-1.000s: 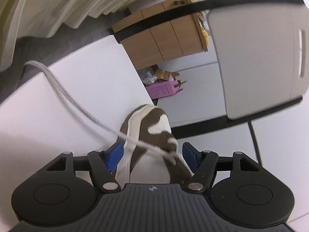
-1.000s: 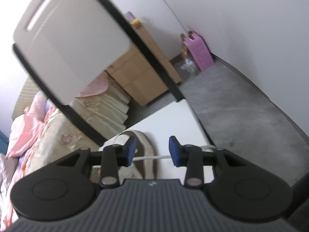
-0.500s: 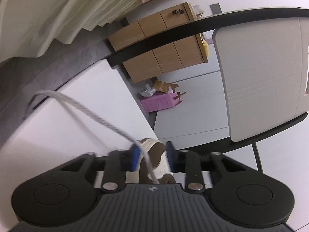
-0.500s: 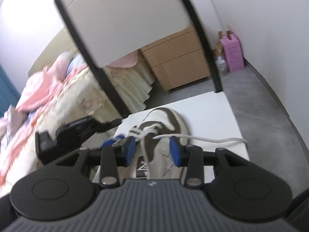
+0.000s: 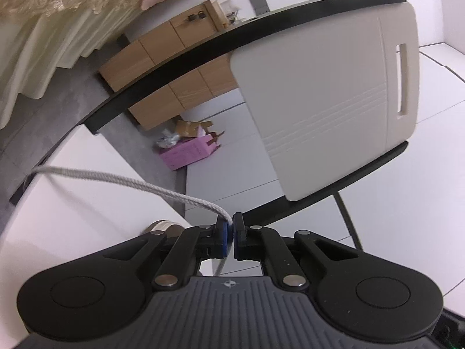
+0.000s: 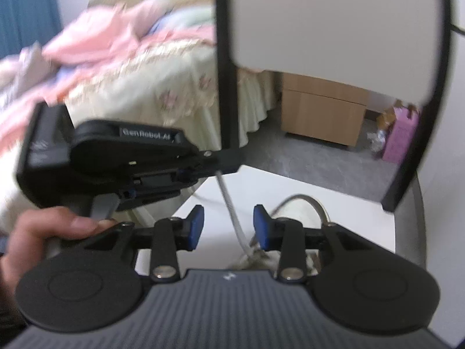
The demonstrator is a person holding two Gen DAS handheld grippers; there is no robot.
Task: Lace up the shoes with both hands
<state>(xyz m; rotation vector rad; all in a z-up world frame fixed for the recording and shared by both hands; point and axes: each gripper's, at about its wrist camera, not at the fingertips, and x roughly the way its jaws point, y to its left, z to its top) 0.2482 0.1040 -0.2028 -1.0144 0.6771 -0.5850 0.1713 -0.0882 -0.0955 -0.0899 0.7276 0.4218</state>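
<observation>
1. Tension matters now: we keep the lace (image 5: pixel 139 184) pinched in the left gripper (image 5: pixel 231 234), clenched on it, and draw it taut without jerking.
2. We bring the right gripper (image 6: pixel 228 226), its jaws apart and lately narrowing, around the lace strand between its pads, not yet pressed.
3. The shoe (image 6: pixel 302 212) lies just ahead of and below the right gripper, mostly hidden.

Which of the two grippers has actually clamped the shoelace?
The left gripper: its blue pads have just closed on the shoelace. The right gripper stands open, the lace passing untouched between its fingers.
</observation>
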